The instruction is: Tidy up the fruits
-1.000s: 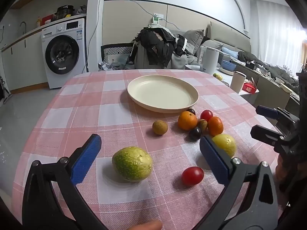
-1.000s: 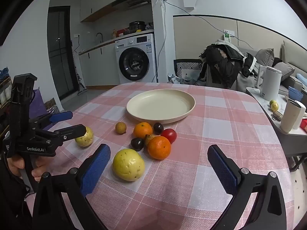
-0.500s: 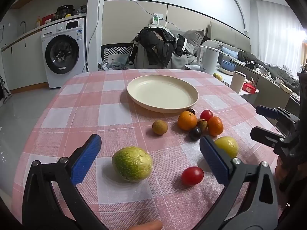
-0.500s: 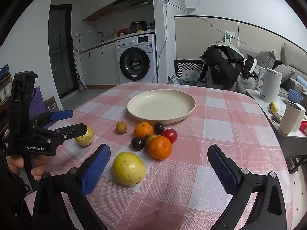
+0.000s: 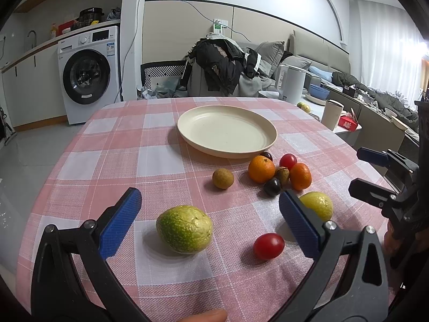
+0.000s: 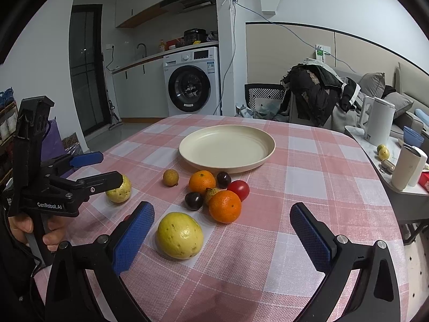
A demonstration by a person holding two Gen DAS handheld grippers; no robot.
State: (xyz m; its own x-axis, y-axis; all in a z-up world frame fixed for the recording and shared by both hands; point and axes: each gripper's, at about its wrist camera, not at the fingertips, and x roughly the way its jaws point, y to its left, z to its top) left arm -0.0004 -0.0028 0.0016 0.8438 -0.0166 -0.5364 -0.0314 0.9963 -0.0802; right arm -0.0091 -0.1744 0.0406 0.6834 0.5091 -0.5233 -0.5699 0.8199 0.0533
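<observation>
An empty cream plate (image 5: 226, 131) (image 6: 226, 147) sits mid-table on the pink checked cloth. My left gripper (image 5: 210, 221) is open, with a green-yellow guava (image 5: 185, 229) between its fingers, untouched; a red cherry tomato (image 5: 268, 246) lies to its right. My right gripper (image 6: 222, 237) is open, with a yellow guava (image 6: 179, 235) just inside its left finger. Ahead lie two oranges (image 6: 225, 206) (image 6: 202, 181), a red tomato (image 6: 239, 189), two dark plums (image 6: 193, 200), and a brown longan (image 6: 170, 177). The left gripper also shows in the right wrist view (image 6: 91, 170).
A side counter to the right holds a white kettle (image 6: 378, 122), a cup (image 6: 407, 167) and small fruit (image 6: 383, 153). A chair piled with dark clothes (image 5: 219, 61) stands behind the table. A washing machine (image 5: 88, 72) is at the back left.
The right gripper has edged slightly forward and left toward the yellow guava. The left gripper has barely moved. Both stay open.
</observation>
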